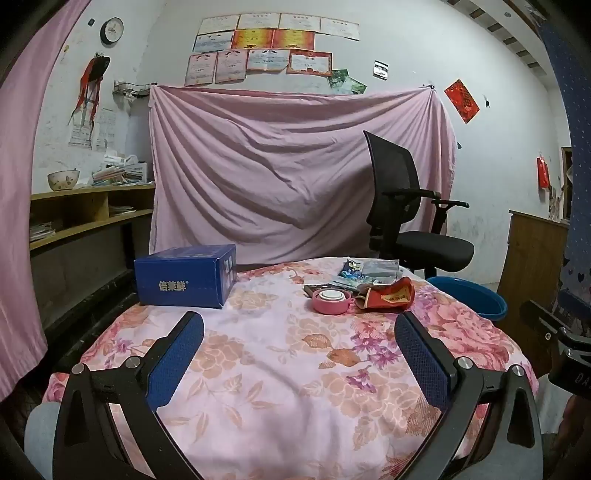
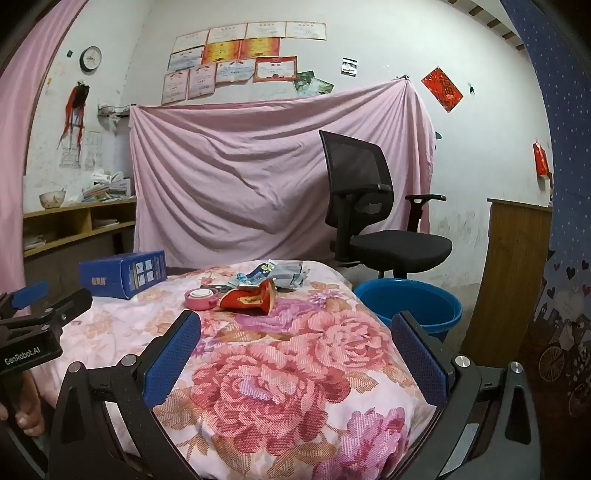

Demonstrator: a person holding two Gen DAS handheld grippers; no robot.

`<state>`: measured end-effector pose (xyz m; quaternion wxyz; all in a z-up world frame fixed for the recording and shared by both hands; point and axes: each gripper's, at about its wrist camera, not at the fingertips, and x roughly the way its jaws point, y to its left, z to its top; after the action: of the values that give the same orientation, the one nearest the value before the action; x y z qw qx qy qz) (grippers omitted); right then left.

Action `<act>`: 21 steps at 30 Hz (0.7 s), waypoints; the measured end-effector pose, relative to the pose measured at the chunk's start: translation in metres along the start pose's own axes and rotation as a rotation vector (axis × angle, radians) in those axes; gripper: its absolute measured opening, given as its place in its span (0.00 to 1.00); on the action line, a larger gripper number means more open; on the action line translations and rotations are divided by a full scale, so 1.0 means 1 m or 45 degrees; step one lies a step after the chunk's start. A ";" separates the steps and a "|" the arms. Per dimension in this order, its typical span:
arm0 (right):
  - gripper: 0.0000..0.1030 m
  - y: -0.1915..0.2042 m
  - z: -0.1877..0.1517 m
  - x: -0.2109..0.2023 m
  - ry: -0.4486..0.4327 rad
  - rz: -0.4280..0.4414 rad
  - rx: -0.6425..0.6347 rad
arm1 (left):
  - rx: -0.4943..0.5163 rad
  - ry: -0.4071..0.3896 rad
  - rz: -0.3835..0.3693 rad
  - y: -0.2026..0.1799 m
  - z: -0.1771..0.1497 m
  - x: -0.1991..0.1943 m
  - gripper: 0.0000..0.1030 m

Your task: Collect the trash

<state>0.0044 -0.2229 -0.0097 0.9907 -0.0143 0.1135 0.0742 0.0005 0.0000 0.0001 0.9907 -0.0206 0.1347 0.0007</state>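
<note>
Your floral cloth-covered table carries a rectangular blue cardboard box at its far left. The round blue plastic basin sits beside the table's right edge, its contents unseen. Crumpled wrappers, a glossy red packet and a round pink lid cluster at the far edge. Your left gripper and right gripper are both spread wide, pinching nothing.

White, scuffed walls, hung with rows of certificates, a round clock and red paper decorations. Draped across the back, a pink sheet. In front of it, a black mesh office chair. At left, wooden shelves bearing a bowl and stacked papers. At right, a wooden cabinet and dark blue dotted fabric. Dim, even indoor light.
</note>
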 end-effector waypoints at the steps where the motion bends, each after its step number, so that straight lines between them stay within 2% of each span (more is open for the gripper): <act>1: 1.00 0.000 0.000 0.000 -0.002 0.001 0.002 | -0.004 -0.010 0.002 0.000 0.000 0.000 0.98; 21: 1.00 -0.001 0.000 0.001 0.014 0.000 0.007 | -0.004 -0.010 -0.002 -0.001 0.001 -0.001 0.98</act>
<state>0.0058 -0.2241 -0.0098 0.9901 -0.0121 0.1190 0.0738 -0.0003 -0.0008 0.0010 0.9912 -0.0221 0.1307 0.0002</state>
